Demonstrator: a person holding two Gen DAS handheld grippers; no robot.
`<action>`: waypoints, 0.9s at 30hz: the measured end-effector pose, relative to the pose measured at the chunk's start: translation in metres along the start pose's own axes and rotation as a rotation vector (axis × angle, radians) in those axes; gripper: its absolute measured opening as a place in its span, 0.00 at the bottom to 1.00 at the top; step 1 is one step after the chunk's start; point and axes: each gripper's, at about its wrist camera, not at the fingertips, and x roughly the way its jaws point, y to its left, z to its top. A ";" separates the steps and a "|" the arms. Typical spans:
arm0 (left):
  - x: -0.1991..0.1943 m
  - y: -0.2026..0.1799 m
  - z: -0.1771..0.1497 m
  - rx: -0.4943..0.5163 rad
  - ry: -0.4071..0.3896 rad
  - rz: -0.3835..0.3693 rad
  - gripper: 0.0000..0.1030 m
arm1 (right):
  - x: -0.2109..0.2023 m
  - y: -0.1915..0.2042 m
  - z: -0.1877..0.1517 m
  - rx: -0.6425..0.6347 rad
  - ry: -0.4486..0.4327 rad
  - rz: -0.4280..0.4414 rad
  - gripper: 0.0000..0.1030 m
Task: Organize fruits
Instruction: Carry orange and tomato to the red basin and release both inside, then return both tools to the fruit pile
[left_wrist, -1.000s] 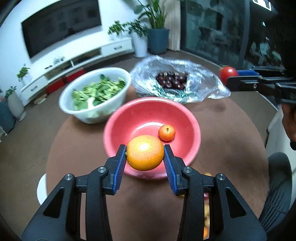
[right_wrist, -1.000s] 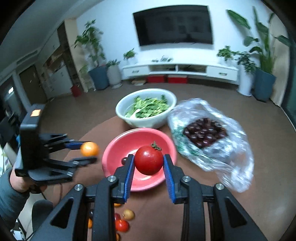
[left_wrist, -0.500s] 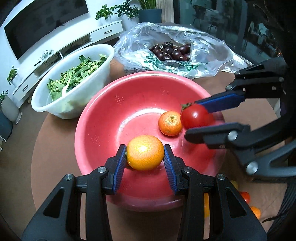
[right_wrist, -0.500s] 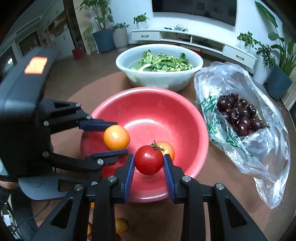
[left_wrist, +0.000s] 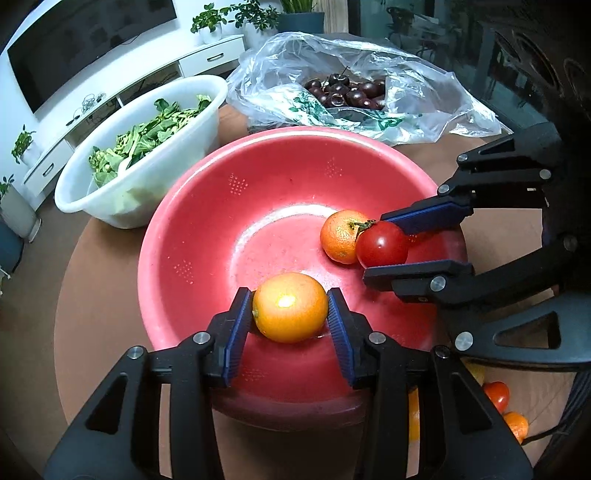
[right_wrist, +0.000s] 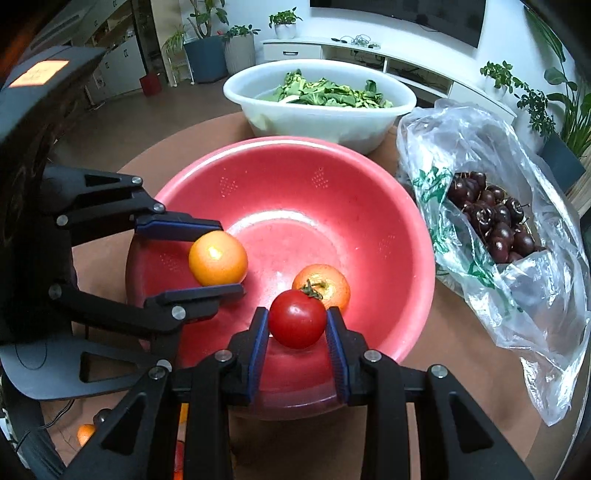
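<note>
- The left gripper pinches an orange between its blue pads, inside the red bowl near the rim at 6 o'clock.
- The right gripper pinches a tomato, stem up, in the same bowl, touching a mandarin that lies on the bowl's floor.
- A white bowl of greens sits at 10 o'clock of the red bowl.
- A clear bag of cherries lies at 3 o'clock in the right wrist view; its green print is unreadable.
- More small fruit lies on the table past the near rim.
</note>
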 end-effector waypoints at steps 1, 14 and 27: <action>0.000 0.002 0.000 -0.009 0.002 -0.005 0.42 | 0.000 0.000 0.000 0.002 -0.001 0.001 0.34; -0.004 0.008 -0.005 -0.032 -0.009 0.002 0.58 | -0.003 0.000 0.001 -0.001 -0.018 0.001 0.40; -0.056 0.001 -0.015 -0.061 -0.114 -0.012 0.81 | -0.066 -0.001 -0.026 0.048 -0.142 -0.009 0.53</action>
